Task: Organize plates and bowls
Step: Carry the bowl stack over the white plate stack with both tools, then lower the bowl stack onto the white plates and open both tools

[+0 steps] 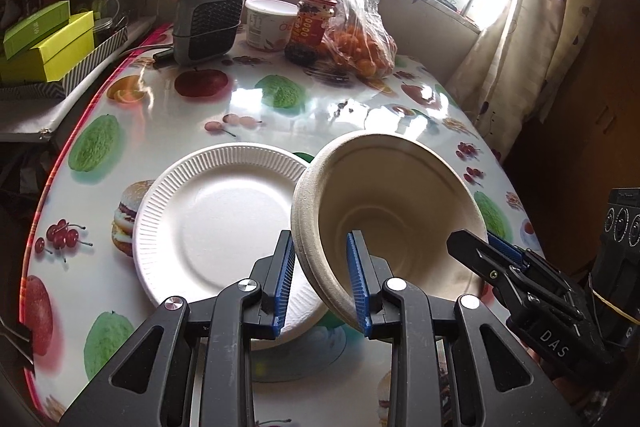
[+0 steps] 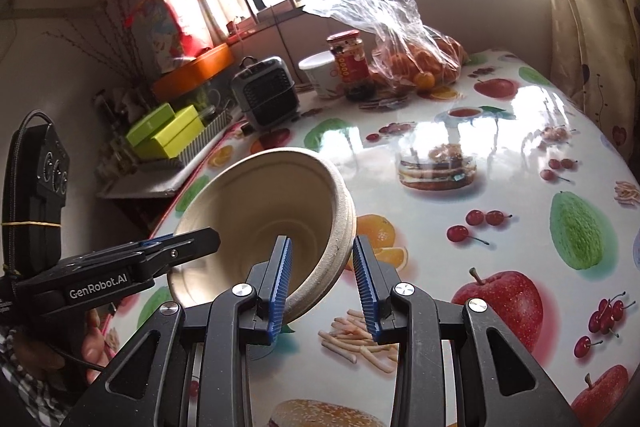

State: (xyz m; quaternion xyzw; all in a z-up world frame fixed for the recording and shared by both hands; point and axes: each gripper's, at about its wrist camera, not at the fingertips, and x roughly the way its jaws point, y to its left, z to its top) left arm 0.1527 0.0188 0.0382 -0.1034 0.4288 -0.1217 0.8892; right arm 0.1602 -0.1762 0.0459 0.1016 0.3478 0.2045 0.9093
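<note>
though near plate [image 1: 216, 219], bowl [image 1: 396, 211] aloft

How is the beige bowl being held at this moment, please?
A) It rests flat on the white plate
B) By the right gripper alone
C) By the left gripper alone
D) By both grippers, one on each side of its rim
D: the bowl hangs tilted with its rim between the left gripper fingers and, opposite, the right gripper fingers.
</note>
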